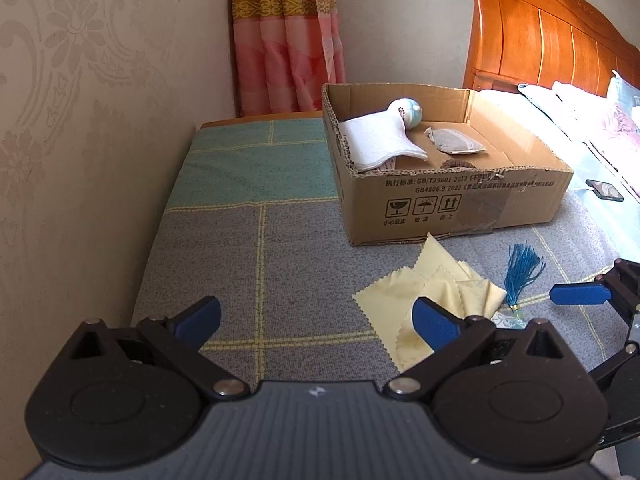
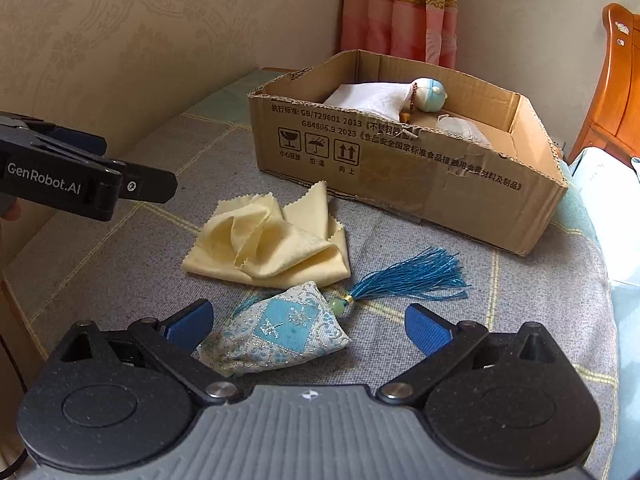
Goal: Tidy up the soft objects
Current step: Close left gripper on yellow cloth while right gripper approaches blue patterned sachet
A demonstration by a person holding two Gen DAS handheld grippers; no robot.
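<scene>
A cardboard box (image 1: 460, 204) (image 2: 400, 176) stands on the grey checked bed cover (image 1: 280, 260). It holds a white folded cloth (image 1: 380, 142), a pale blue round toy (image 1: 408, 114) and a grey sachet (image 1: 456, 142). A crumpled yellow cloth (image 1: 424, 300) (image 2: 272, 240) lies in front of the box. A blue embroidered sachet (image 2: 280, 332) with a blue tassel (image 2: 412, 276) (image 1: 520, 272) lies beside the cloth. My left gripper (image 1: 316, 320) is open above the cover, left of the yellow cloth. My right gripper (image 2: 308, 326) is open around the embroidered sachet.
A patterned wall (image 1: 80, 120) runs along the left. A pink curtain (image 1: 288, 36) hangs behind the box. A wooden headboard (image 1: 540, 36) and pillows stand at the right. A phone (image 1: 604, 190) lies on the bed right of the box.
</scene>
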